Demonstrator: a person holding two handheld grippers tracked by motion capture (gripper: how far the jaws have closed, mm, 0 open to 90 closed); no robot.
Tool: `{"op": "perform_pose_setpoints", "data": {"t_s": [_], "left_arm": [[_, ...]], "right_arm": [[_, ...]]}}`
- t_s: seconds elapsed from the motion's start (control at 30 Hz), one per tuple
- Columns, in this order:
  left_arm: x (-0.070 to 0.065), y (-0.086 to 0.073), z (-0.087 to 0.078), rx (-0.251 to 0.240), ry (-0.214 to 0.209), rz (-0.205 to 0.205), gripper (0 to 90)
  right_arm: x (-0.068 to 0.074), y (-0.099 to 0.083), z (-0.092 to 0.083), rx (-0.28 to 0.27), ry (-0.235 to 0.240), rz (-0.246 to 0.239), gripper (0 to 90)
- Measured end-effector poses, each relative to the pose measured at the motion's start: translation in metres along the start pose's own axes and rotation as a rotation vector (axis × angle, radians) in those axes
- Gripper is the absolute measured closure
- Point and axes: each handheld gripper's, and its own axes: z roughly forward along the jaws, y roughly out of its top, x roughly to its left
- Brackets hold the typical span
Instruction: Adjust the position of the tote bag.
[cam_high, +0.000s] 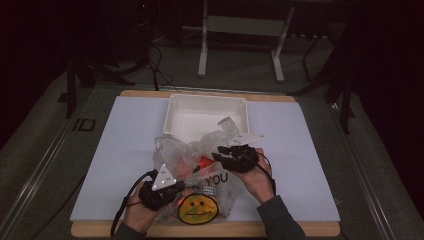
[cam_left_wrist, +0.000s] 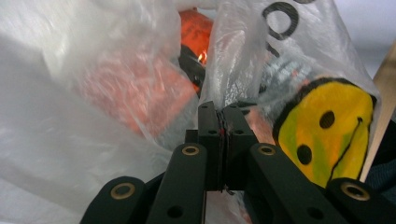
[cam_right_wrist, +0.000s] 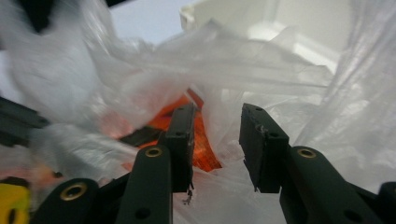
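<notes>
Jaws of the left gripper (cam_left_wrist: 219, 122) pinch a fold of the thin clear plastic bag (cam_left_wrist: 107, 93) with the yellow smiley face. Right gripper (cam_right_wrist: 217, 140) jaws stand apart above the bag's mouth, over an orange packet (cam_right_wrist: 198, 140). From high up, the bag sits near the middle, touching the white square tray (cam_high: 172, 107) behind.

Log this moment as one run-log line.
left gripper: shut on plastic bag | right gripper: open at bag mouth | orange packet: inside bag | white tray: behind

Overhead view; fingers' close-ups, sharing plastic bag (cam_high: 200, 165).
</notes>
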Motion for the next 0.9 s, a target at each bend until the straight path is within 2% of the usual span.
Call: {"op": "perform_pose_setpoints", "data": {"t_s": [0.1, 0.2, 0.33, 0.53, 0.6, 0.73, 0.9], "left_arm": [[-0.002, -0.007, -0.001, -0.001, -0.010, -0.017, 88.3], [-0.004, -0.013, -0.002, 0.000, -0.015, -0.026, 88.3], [-0.006, -0.019, -0.002, 0.008, -0.012, -0.034, 88.1], [-0.007, -0.020, -0.003, 0.010, -0.018, -0.040, 85.8], [-0.008, -0.020, -0.003, 0.009, -0.017, -0.049, 82.4], [-0.010, -0.019, -0.005, 0.005, -0.013, -0.035, 71.9], [-0.018, -0.012, -0.013, -0.029, -0.042, -0.024, 61.7]], "right_arm": [[0.003, -0.003, 0.009, 0.049, -0.013, -0.025, 62.8], [0.005, -0.009, 0.013, 0.075, -0.007, -0.027, 61.2], [0.009, -0.017, 0.011, 0.093, 0.011, -0.023, 59.0], [0.017, -0.029, 0.007, 0.146, 0.043, -0.042, 55.8], [0.019, -0.034, 0.004, 0.158, 0.056, -0.046, 54.0], [0.024, -0.042, -0.003, 0.169, 0.076, -0.058, 51.2], [0.032, -0.050, -0.009, 0.172, 0.089, -0.061, 48.9]]}}
